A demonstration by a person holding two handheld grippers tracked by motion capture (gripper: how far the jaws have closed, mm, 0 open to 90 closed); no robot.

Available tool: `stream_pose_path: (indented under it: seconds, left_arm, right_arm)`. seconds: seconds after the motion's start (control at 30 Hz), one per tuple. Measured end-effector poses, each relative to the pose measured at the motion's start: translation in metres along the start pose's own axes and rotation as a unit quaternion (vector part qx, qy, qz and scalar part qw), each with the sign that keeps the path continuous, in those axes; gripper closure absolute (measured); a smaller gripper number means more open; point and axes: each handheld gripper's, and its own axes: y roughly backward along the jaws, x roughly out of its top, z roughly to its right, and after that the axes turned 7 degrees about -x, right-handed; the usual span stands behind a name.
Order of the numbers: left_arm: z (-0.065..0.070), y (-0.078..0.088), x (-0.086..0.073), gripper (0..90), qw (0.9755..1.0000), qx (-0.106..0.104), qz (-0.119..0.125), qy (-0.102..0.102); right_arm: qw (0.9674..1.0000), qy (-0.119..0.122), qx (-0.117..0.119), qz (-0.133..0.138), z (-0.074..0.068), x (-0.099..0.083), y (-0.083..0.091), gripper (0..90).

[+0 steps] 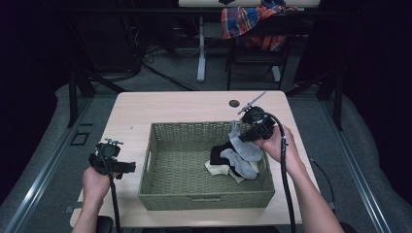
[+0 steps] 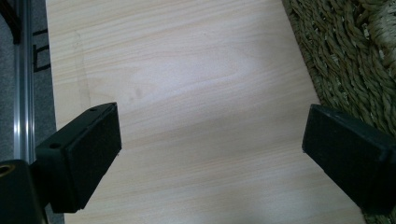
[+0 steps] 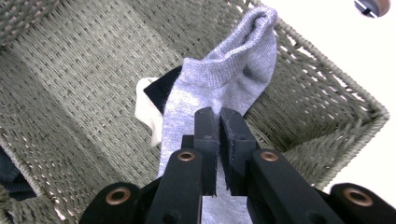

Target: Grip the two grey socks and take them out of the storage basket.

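The right tongs (image 3: pixel 218 116) are pinching a grey sock (image 3: pixel 224 81), their jaws pressed together on the fabric. In the high view the right tongs (image 1: pixel 245 137) are hovering over the right part of a woven basket (image 1: pixel 160 167), with the grey sock (image 1: pixel 243 148) hanging from them down into the basket, its lower end lying on a small heap of other socks. That heap includes a black sock (image 1: pixel 221 153) and a cream sock (image 1: pixel 216 168), both lying in the basket's right half against the near right corner. The basket is sitting on a pale wooden worktop (image 1: pixel 145 109).

The left tongs (image 2: pixel 210 140) are standing wide apart with nothing between them, over bare worktop (image 2: pixel 187 70) just left of the basket's (image 2: pixel 355 56) outer wall. In the high view the left tongs (image 1: pixel 128 167) are pointing toward the basket from the worktop's left edge.
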Motion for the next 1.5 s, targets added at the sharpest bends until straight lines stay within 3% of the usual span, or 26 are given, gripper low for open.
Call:
stream_pose_path:
  seconds: [0.37, 0.97, 1.5]
  left_arm:
    - [0.002, -0.001, 0.0, 4.8, 1.0, 0.003, -0.004, -0.005]
    - [0.003, -0.002, 0.0, 4.8, 1.0, 0.003, -0.006, -0.007]
    - [0.003, -0.001, 0.0, 4.8, 1.0, 0.004, -0.004, -0.007]
  right_arm:
    - [0.9997, -0.009, 0.001, 0.024, 0.008, -0.004, 0.021, 85.8]
    - [0.9968, -0.049, -0.005, 0.064, 0.034, -0.019, 0.052, 85.9]
    - [0.9936, -0.094, -0.022, 0.059, 0.067, -0.045, 0.064, 85.9]
